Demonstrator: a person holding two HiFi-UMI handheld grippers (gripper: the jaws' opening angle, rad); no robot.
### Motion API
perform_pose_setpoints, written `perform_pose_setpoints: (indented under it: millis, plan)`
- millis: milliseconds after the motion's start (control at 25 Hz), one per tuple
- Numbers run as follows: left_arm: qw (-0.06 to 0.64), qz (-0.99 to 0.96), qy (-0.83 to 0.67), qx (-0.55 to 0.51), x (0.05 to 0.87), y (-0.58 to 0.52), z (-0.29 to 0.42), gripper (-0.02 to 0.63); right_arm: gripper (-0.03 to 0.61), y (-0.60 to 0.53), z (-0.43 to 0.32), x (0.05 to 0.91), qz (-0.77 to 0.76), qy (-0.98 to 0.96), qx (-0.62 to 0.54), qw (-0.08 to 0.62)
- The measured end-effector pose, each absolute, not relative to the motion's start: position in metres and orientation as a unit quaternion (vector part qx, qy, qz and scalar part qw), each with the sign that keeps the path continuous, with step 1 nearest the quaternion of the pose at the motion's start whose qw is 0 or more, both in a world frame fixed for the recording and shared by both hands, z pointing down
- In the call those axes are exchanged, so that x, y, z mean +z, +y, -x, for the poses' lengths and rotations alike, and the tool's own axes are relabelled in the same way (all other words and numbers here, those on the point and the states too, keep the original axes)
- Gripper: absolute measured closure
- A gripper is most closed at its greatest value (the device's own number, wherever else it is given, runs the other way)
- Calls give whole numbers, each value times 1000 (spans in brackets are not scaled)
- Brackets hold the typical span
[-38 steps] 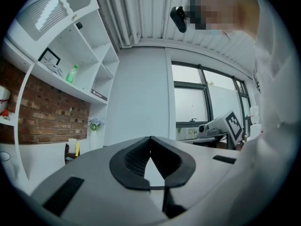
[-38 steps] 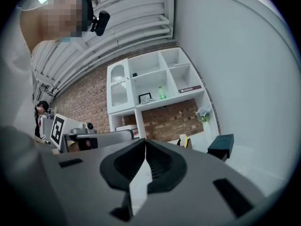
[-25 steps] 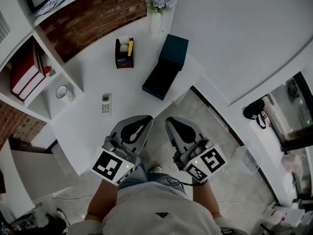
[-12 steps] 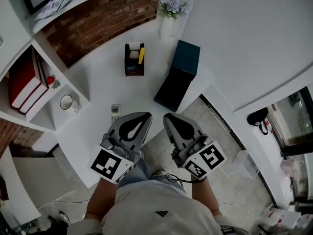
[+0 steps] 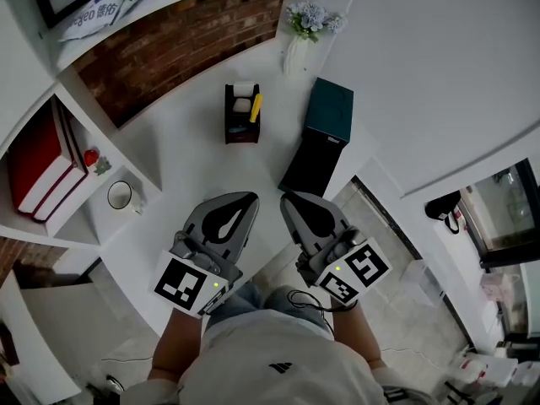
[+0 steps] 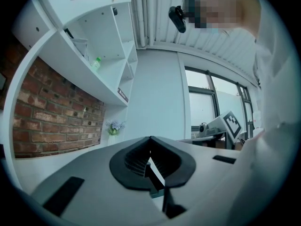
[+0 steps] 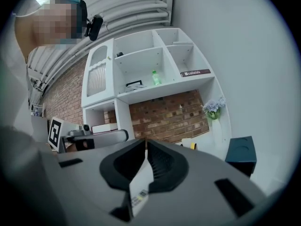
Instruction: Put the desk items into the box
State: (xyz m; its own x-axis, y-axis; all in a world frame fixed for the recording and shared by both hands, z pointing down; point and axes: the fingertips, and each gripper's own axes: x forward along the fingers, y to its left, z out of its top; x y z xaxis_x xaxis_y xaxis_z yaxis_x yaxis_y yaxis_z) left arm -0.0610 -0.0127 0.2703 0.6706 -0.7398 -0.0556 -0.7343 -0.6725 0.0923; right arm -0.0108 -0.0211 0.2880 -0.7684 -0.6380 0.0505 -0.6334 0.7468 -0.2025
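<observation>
On the white desk (image 5: 181,154) stands a dark teal box (image 5: 331,110) with its black lid (image 5: 308,165) lying open toward me. Left of it is a small black organiser (image 5: 241,116) holding a white roll and a yellow item. Both grippers point level at the desk's front edge, side by side. My left gripper (image 5: 245,199) is shut and holds nothing; its jaws meet in the left gripper view (image 6: 150,138). My right gripper (image 5: 287,199) is likewise shut and holds nothing (image 7: 146,141). The right gripper view shows the box (image 7: 241,153) ahead to the right.
A white vase with flowers (image 5: 302,39) stands at the desk's back against the brick wall. Left shelving holds a mug (image 5: 121,195) and red books (image 5: 38,163). Tiled floor lies right of the desk. A bag (image 5: 439,202) hangs at the right.
I have moved forward with both grippers toward the desk; the box and organiser now lie nearer. The white remote seen earlier on the desk is now hidden under my left gripper.
</observation>
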Motion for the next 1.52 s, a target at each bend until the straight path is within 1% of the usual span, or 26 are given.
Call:
perform_pose_setpoints:
  millis: [360, 720, 1120, 1360, 1520]
  plan:
    - [50, -909, -411, -51, 281, -31, 83, 602, 566, -42, 25, 295, 346, 932, -108, -6]
    - [68, -894, -437, -69, 286, -58, 102, 602, 565, -81, 36, 304, 319, 941, -109, -18]
    - [56, -875, -478, -57, 286, -94, 100, 601, 561, -144, 33, 309, 288, 951, -111, -28]
    - [50, -862, -502, -52, 287, -121, 95, 602, 531, -183, 32, 318, 255, 959, -113, -48]
    - [47, -858, -511, -39, 292, -137, 87, 601, 524, -211, 30, 326, 240, 963, -113, -59]
